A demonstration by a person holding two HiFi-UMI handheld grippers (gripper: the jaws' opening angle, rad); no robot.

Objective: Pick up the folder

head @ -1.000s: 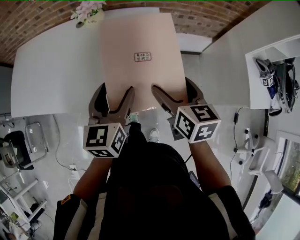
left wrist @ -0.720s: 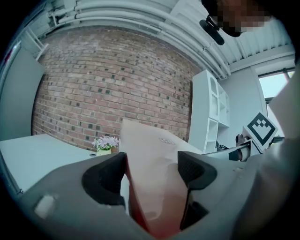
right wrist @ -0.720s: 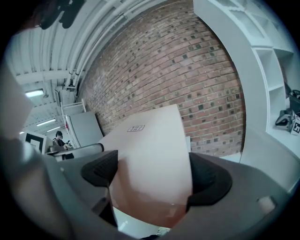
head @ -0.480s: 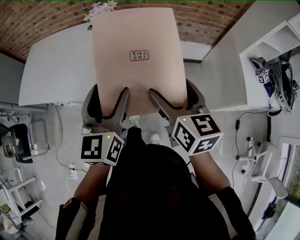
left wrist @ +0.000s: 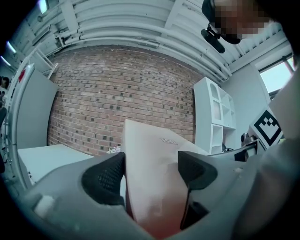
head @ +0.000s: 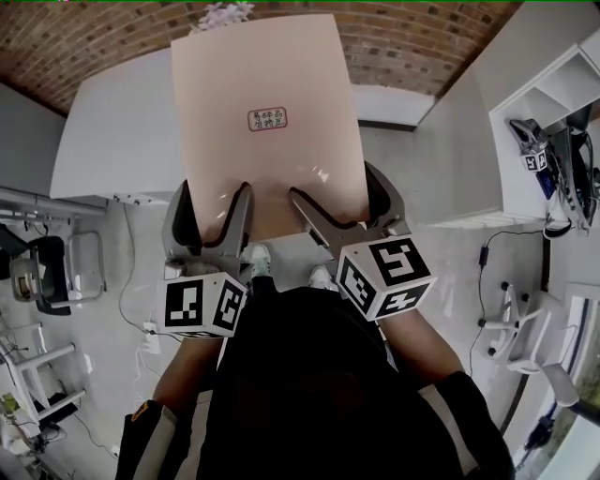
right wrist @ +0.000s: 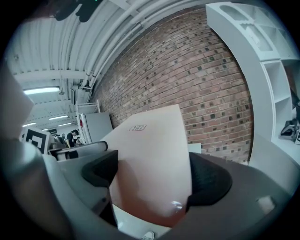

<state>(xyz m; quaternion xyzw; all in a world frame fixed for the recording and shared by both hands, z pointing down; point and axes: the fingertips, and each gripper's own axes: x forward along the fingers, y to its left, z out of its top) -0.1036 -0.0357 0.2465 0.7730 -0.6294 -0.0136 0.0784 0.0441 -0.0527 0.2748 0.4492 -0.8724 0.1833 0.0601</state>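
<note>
A white room with a red brick wall (head: 84, 47) and a white tabletop (head: 112, 141) lies below the head camera. Nearest are the two marker cubes (head: 204, 305), black squares on white. Ahead of them the left hand-held gripper (head: 214, 208) and the right hand-held gripper (head: 339, 202) each pinch the near edge of the folder (head: 267, 84), which hangs in the air above the tabletop. It is a smooth, pale pink, stiff sheet with a small red-framed label (head: 267, 119). Since a second ago it has risen toward the camera and now hides more of the tabletop. The gripper views alone show the grey jaws' dark textured pads (left wrist: 105, 178) against the folder's faces, and the wall behind. Flowers (head: 225, 13) peek past its far edge; white shelves (head: 553, 103) stand at the right.
</note>
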